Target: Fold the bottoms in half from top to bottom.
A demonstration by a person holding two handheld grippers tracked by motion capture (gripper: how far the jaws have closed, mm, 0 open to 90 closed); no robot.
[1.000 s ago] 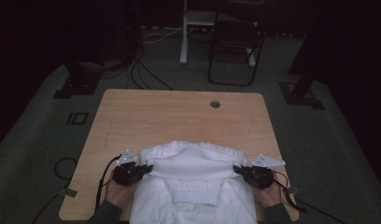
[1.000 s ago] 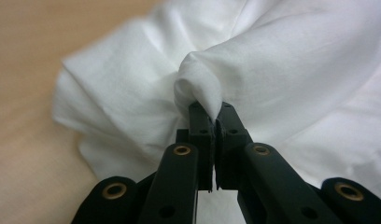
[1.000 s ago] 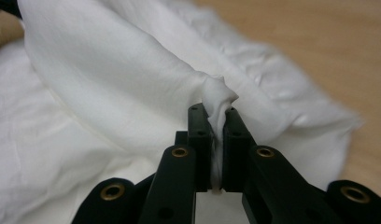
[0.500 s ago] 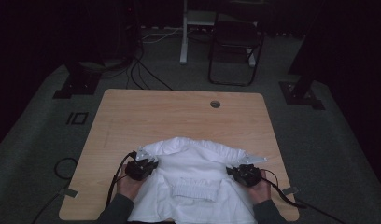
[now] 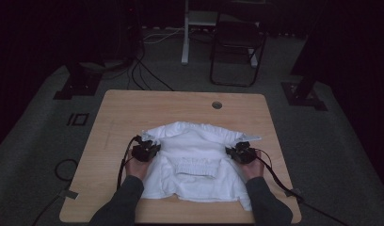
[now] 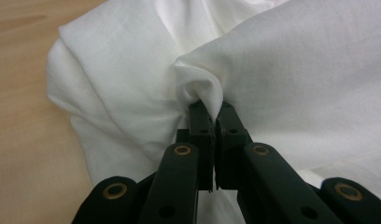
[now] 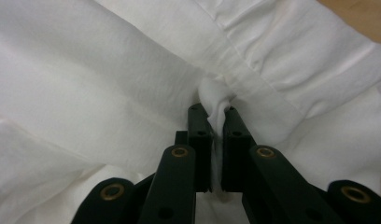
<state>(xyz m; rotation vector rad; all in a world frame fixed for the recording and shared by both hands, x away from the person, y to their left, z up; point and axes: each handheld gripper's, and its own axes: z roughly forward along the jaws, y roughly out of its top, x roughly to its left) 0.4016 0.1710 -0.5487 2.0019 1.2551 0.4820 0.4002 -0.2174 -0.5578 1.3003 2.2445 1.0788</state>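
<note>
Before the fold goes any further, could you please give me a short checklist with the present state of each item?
1. Left gripper shut on the garment: ok, a pinch of cloth sits between its jaws.
2. Right gripper shut on the garment: ok, cloth is pinched just below a gathered seam.
3. Both grips level with each other across the garment, seen from the high view: ok.
4. Garment fully on the table: not ok, its near right corner reaches the table's front edge.
5. Bare table beyond the garment for laying it down: ok.
6. Each gripper holding one layer only: cannot tell.
</note>
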